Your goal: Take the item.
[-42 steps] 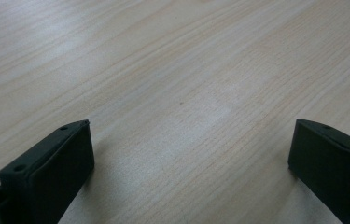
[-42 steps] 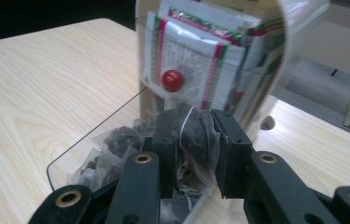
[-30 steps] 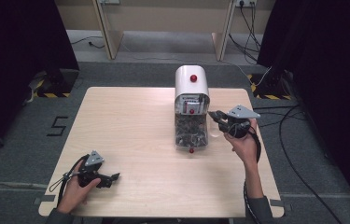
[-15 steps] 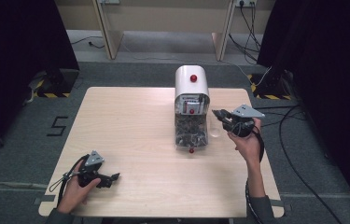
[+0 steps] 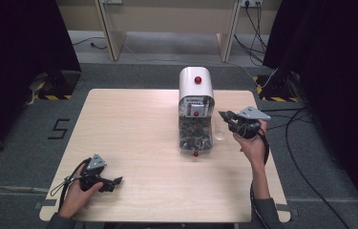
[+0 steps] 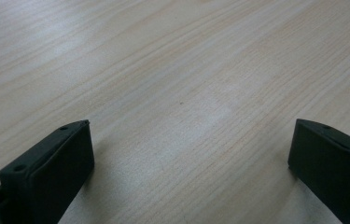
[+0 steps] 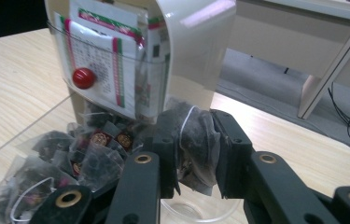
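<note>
A white tea-bag dispenser [image 5: 195,85] with red knobs stands at the table's middle right. Its clear front bin [image 5: 194,136] is full of pyramid tea bags [image 7: 70,154]. My right gripper [image 5: 225,117] hovers just right of the dispenser, shut on one dark pyramid tea bag [image 7: 193,144], whose white string loops over it. A clear glass cup [image 5: 220,131] stands beneath the held bag, and its rim [image 7: 196,212] shows below the jaws. My left gripper [image 5: 115,181] rests on the table at the lower left. Its jaws are wide apart with nothing between them, one finger [image 6: 51,172] over bare wood.
The light wooden table [image 5: 133,124] has wide free room left of the dispenser. Paper sachets [image 7: 102,60] sit upright in the dispenser's upper slot. Cables [image 5: 291,143] trail over the grey floor on the right, and desk legs stand beyond the far edge.
My right gripper has barely shifted, with the tea bag still in it. The left gripper has stayed in place.
</note>
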`<state>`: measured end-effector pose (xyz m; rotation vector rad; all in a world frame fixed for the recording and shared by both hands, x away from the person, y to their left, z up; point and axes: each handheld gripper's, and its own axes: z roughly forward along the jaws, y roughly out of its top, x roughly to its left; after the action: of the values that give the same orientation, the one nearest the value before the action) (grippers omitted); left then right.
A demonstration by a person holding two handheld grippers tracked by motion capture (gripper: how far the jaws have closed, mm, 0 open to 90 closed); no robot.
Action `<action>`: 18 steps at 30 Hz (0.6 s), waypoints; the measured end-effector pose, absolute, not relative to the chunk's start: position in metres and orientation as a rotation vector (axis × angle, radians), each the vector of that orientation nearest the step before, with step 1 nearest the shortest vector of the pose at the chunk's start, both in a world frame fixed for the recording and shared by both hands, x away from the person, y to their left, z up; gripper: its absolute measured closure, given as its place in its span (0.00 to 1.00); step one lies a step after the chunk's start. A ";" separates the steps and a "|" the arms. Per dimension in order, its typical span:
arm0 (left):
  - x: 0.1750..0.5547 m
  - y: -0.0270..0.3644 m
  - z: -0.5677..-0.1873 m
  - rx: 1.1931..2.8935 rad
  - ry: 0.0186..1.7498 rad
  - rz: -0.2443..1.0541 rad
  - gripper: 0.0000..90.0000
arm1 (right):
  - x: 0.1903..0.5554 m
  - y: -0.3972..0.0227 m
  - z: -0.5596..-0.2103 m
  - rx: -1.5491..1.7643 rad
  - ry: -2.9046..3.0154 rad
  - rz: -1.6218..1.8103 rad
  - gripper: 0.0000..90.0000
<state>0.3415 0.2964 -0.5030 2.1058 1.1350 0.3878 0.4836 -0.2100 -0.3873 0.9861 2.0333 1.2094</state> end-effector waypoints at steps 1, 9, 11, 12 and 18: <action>0.341 0.296 -0.503 2.106 1.135 0.388 0.00 | 0.486 -0.211 -0.391 0.997 2.031 1.204 0.82; 0.341 0.296 -0.503 2.106 1.135 0.388 0.00 | 0.495 -0.214 -0.406 1.035 2.034 1.200 0.82; 0.341 0.296 -0.503 2.106 1.135 0.388 0.00 | 0.496 -0.214 -0.408 1.034 2.039 1.194 0.82; 0.341 0.296 -0.503 2.106 1.135 0.388 0.00 | 0.497 -0.214 -0.410 1.031 2.038 1.195 0.82; 0.341 0.296 -0.503 2.106 1.135 0.388 0.00 | 0.500 -0.210 -0.417 1.032 2.057 1.183 0.82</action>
<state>0.3415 0.2964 -0.5030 2.1057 1.1350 0.3880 0.4996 -0.2101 -0.4169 1.0322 2.0572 1.1833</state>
